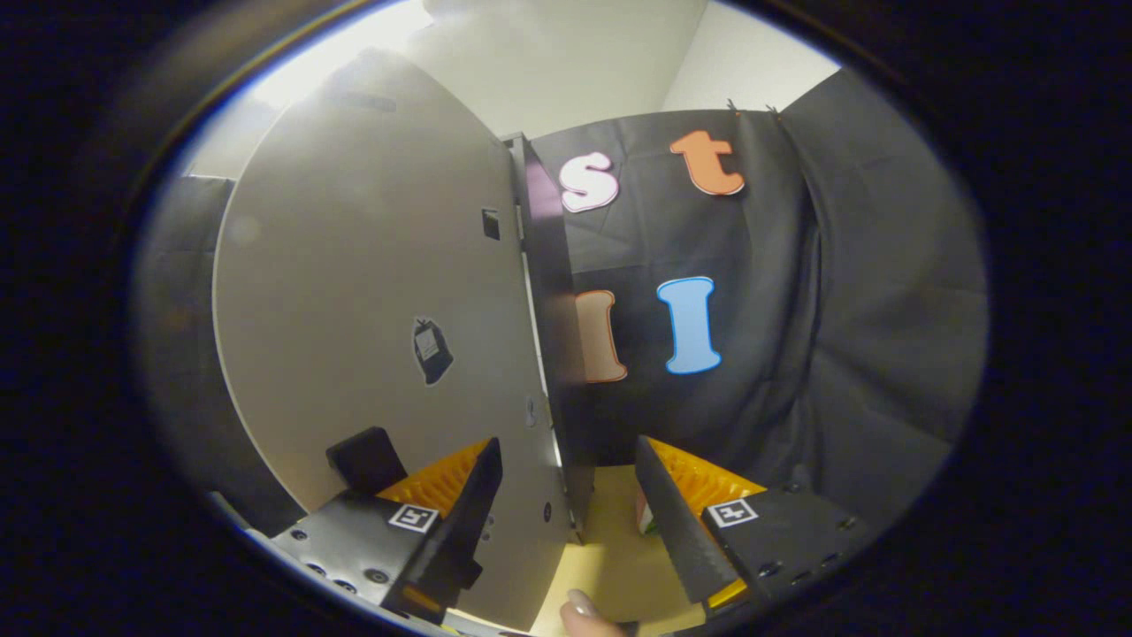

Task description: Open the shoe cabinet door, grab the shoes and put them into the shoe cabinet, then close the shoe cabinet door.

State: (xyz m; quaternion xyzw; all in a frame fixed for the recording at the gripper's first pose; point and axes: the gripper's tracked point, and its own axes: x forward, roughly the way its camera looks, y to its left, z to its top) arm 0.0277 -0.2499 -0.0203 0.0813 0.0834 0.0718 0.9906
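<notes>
While the booth's black cloth wall (849,292) is hanging across the background, the shoe cabinet door (354,310) is taking up the near ground as the largest thing, a pale grey panel swung open and standing edge-on toward the camera. Its upper end is glaring under bright light, so the surface there is hard to read. A small dark square cut-out (490,223) is sitting near the door's free edge, and a dark sticker (432,351) is lying on the middle of the panel; its marking is too small to make out. Behind the free edge, the dark cabinet side (550,301) is showing as a narrow upright strip, and the inside of the cabinet is hidden behind it.

The hand-held gripper (566,513) is standing spread, its two dark fingers (469,518) well apart and pinching nothing. The lower edge of the door is passing between them, nearer to the left one; whether it is touching that finger I cannot tell. A black block (366,458) is sticking up just beside the left finger, partly hidden by the gripper body.

Below, a yellowish surface (610,548) is showing between the fingers. A small red, white and green object (645,516) is peeking out against the right finger, mostly hidden. A fingertip (584,610) is entering at the bottom, cut off.
</notes>
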